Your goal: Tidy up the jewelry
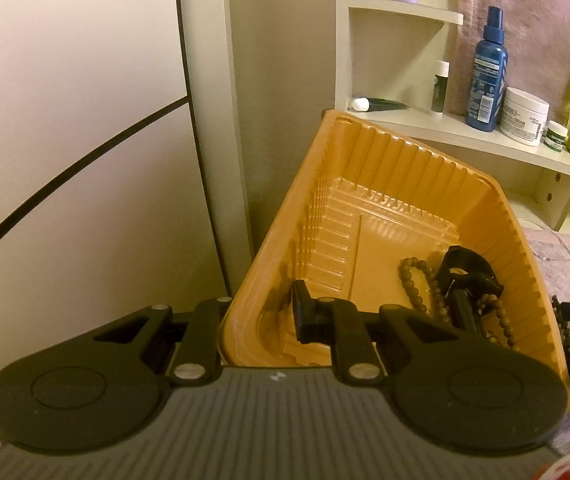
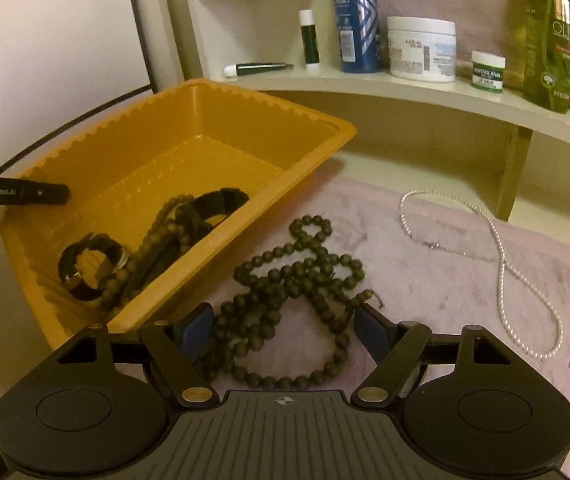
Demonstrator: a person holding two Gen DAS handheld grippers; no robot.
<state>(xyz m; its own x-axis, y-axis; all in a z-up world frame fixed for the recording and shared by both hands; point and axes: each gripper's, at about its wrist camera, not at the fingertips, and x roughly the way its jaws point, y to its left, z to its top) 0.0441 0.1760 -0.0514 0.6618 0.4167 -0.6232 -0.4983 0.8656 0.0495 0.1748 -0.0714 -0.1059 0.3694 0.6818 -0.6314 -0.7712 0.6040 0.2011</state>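
Gripping the near wall of the ribbed orange plastic tray, left gripper clamped tight; right gripper spread wide, empty, straddling the dark beaded necklace on the pink cloth beside the tray.

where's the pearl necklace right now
In the right wrist view, the pearl necklace lies looped on the pink cloth at right, below the shelf, apart from the dark beads and outside the tray.

Cream shelf unit against the wall, loaded with toiletry bottles and jars. Pinkish fuzzy cloth covers the tabletop, warm dim light.
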